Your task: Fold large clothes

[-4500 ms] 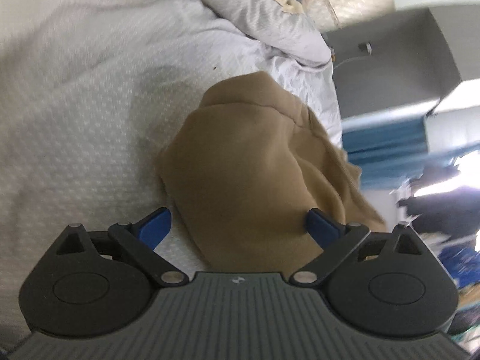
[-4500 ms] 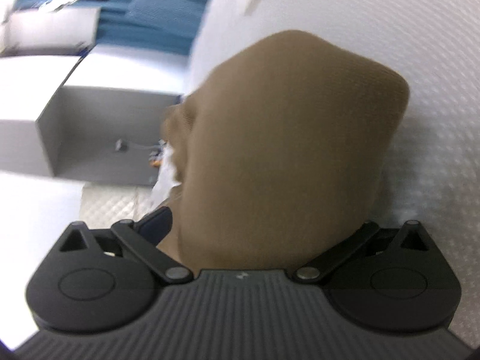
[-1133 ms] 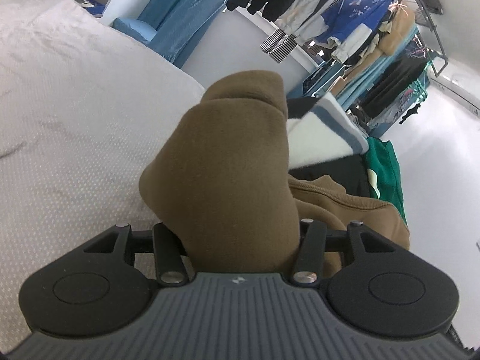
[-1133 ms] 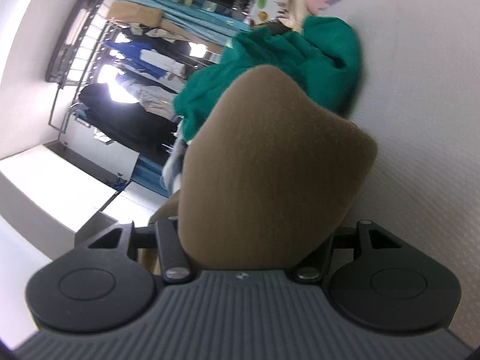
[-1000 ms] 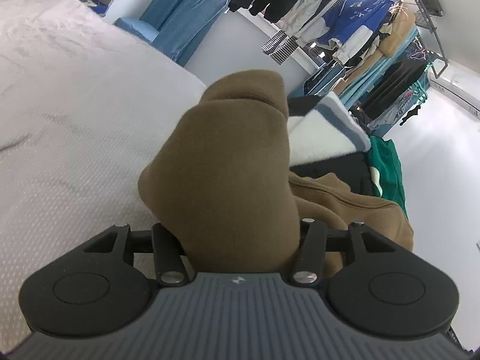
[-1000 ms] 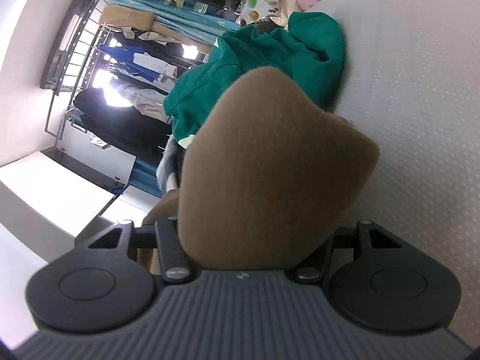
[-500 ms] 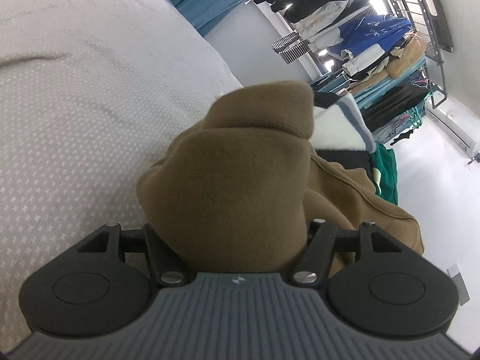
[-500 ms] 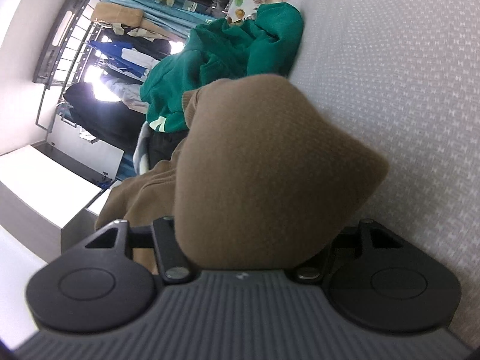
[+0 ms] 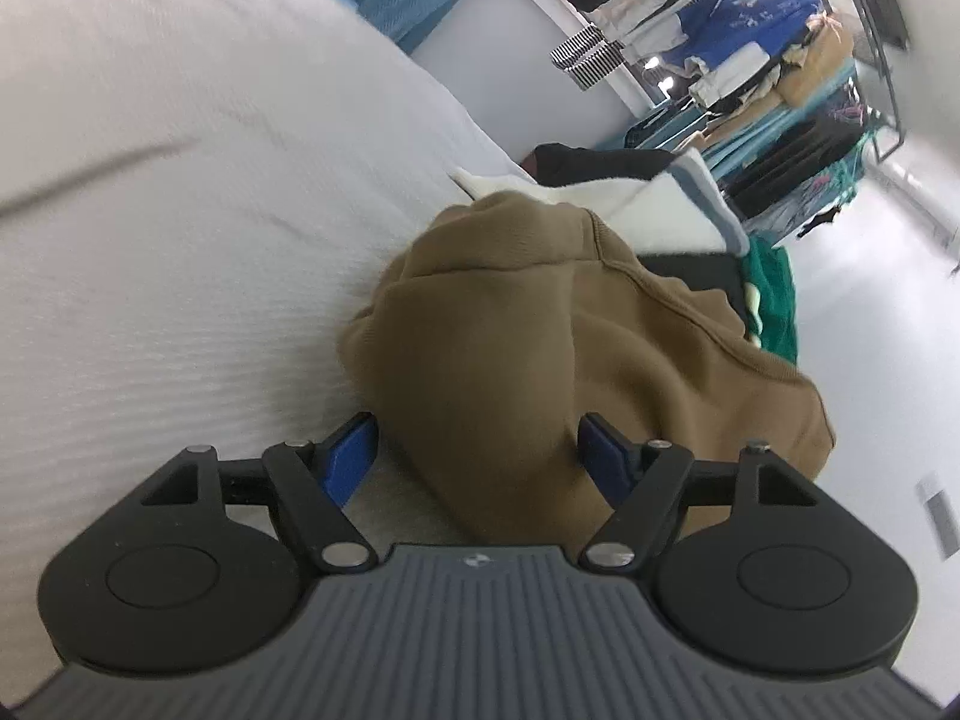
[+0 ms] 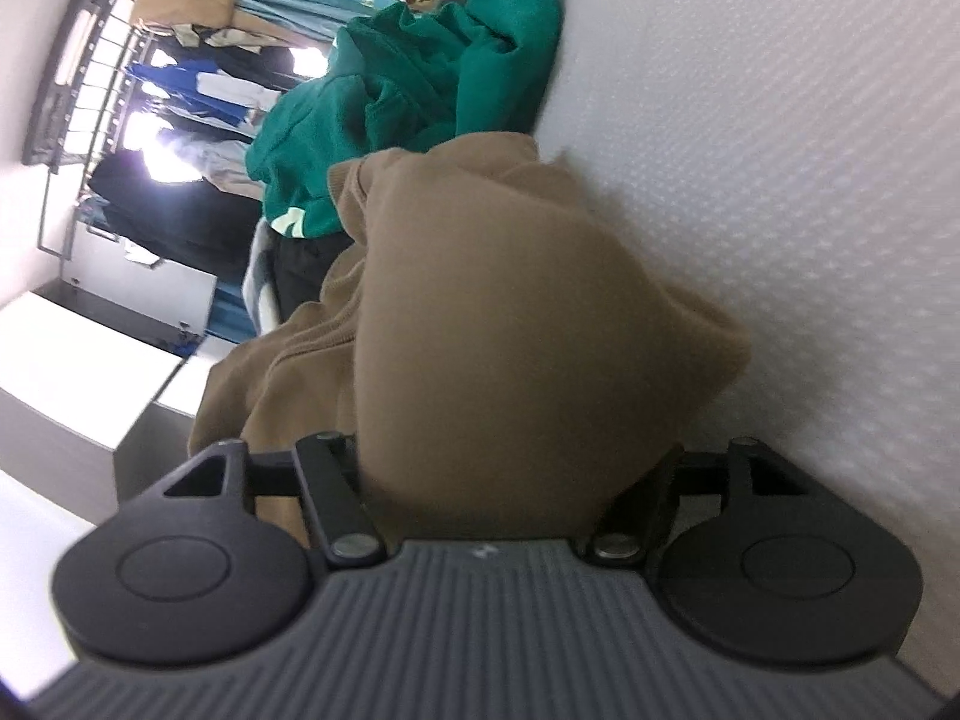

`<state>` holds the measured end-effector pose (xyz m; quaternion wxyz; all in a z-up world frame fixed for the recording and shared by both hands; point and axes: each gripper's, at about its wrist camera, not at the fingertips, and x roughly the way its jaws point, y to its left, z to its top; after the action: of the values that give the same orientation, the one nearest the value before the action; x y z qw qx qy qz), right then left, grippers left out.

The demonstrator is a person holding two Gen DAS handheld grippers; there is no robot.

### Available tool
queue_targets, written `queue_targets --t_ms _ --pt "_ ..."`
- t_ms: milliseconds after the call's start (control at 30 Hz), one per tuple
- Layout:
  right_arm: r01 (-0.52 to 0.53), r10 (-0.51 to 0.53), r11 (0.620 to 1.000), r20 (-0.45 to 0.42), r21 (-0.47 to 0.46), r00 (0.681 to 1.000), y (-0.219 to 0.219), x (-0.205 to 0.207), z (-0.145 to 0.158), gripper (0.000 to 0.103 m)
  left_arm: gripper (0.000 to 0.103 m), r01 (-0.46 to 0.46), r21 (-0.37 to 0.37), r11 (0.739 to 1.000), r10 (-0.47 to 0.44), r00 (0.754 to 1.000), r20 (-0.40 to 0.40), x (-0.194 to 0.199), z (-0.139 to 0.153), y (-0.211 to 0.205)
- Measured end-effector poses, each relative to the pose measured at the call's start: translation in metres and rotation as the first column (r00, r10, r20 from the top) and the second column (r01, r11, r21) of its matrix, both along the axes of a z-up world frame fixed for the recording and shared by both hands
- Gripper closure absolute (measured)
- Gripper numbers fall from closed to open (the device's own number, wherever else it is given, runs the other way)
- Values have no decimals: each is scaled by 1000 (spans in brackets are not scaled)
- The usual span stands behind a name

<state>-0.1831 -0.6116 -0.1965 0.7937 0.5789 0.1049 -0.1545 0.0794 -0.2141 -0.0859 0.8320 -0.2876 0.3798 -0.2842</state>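
Left wrist view: the brown hoodie (image 9: pixel 540 348) is lying bunched and thickly folded on the white bedspread (image 9: pixel 180 210), at twelve o'clock from the left gripper (image 9: pixel 477 450). Its jaws are opening, with the blue pads (image 9: pixel 351 456) standing clear of the cloth between them. A white garment (image 9: pixel 648 210) is peeking out behind.

Right wrist view: the hoodie (image 10: pixel 510 360) is filling the centre, hiding the right gripper (image 10: pixel 516 468) fingertips; jaws opening around cloth, contact unclear. A green garment (image 10: pixel 408 84) is lying at eleven o'clock.

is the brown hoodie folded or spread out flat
Folded into a thick bundle: the brown hoodie sits doubled over on the white bed, between the opening left claw.
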Motion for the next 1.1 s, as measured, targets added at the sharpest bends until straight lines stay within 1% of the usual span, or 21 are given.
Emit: queue_targets --t_ms 67,100,200,300,367,433,500,533,667,800,867,1033,1100 --pt "0 0 1000 -28 -18 1000 3 -12 6 32 25 -3 -4 1000 3 1000 14 -9 13 9" --pt "-3 2 1000 -41 -28 999 5 -18 8 30 25 0 -2 1000 0 1000 25 -14 18 12" --pt "-8 -3 993 -101 -114 995 14 -37 23 27 25 -3 67 998 -3 996 91 -29 45 15" --pt "3 -31 982 -146 -189 989 25 -51 40 27 25 12 95 995 -23 992 120 -40 67 19" --pt "6 -47 968 -157 -251 987 32 -58 52 27 25 24 121 992 -44 986 160 -50 85 21" --pt "-6 -47 954 -169 -300 984 38 -61 65 27 25 24 161 987 -57 977 206 -61 105 24" --pt "-28 -42 932 -185 -361 982 43 -58 79 27 25 28 185 982 -73 968 242 -69 122 26" --pt "-42 -38 915 -190 -402 981 46 -55 89 27 25 30 194 981 -81 963 258 -73 131 27" --pt "-83 -19 850 -189 -520 982 60 -39 128 27 25 23 241 970 -100 944 314 -85 163 28" --pt "-132 7 762 -196 -634 980 82 -18 171 27 25 14 286 958 -120 927 356 -101 185 27" --pt "-160 27 722 -203 -674 979 97 -10 186 27 25 13 295 955 -126 922 366 -108 192 30" --pt "-240 82 633 -244 -736 966 136 9 210 27 25 -5 312 950 -125 911 394 -130 206 41" --pt "-263 100 586 -253 -766 962 154 10 218 28 25 -18 322 946 -123 903 412 -141 210 45"
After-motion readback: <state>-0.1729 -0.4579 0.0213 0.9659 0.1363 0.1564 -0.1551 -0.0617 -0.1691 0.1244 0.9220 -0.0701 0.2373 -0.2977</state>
